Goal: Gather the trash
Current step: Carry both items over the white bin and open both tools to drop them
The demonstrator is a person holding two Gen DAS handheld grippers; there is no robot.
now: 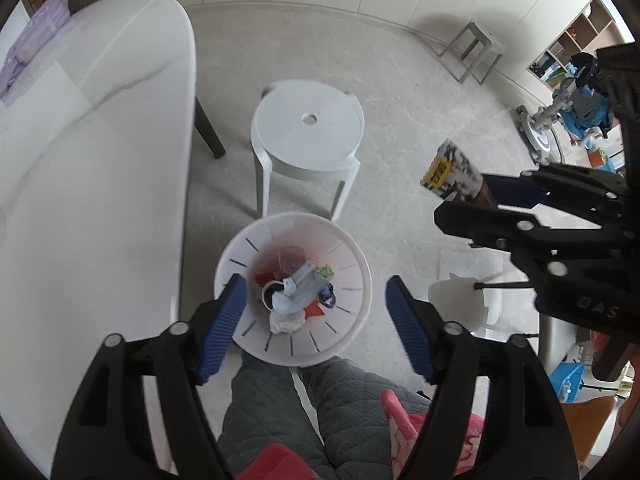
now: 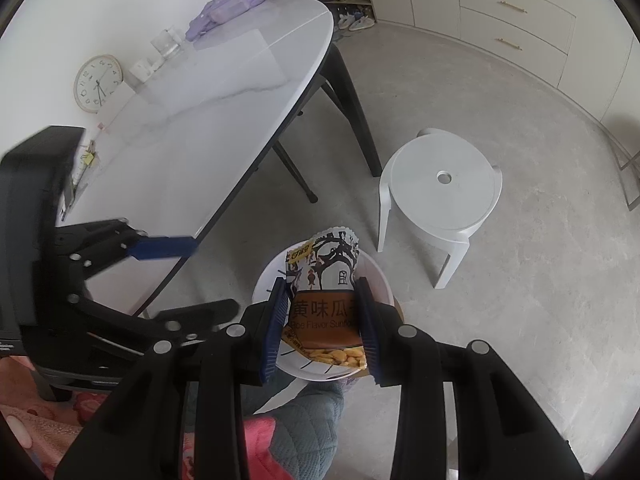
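A white slotted trash bin (image 1: 352, 276) stands on the floor under my left gripper (image 1: 314, 320), whose blue pads are spread wide apart with nothing between them. Inside the bin lie a light blue face mask (image 1: 298, 286), crumpled tissue and other scraps. My right gripper (image 2: 322, 320) is shut on a sunflower seed packet (image 2: 324, 280), held above the bin's rim (image 2: 266, 276). In the left wrist view that packet (image 1: 452, 172) sticks out of the right gripper (image 1: 472, 208) at the right, off to the side of the bin.
A white marble-look table (image 1: 80, 160) (image 2: 192, 120) runs along the left. A white round stool (image 1: 308, 124) (image 2: 444, 180) stands just beyond the bin. The person's grey quilted trousers (image 1: 280, 400) and pink slippers are right below the bin. A grey stool (image 1: 472, 48) stands farther back.
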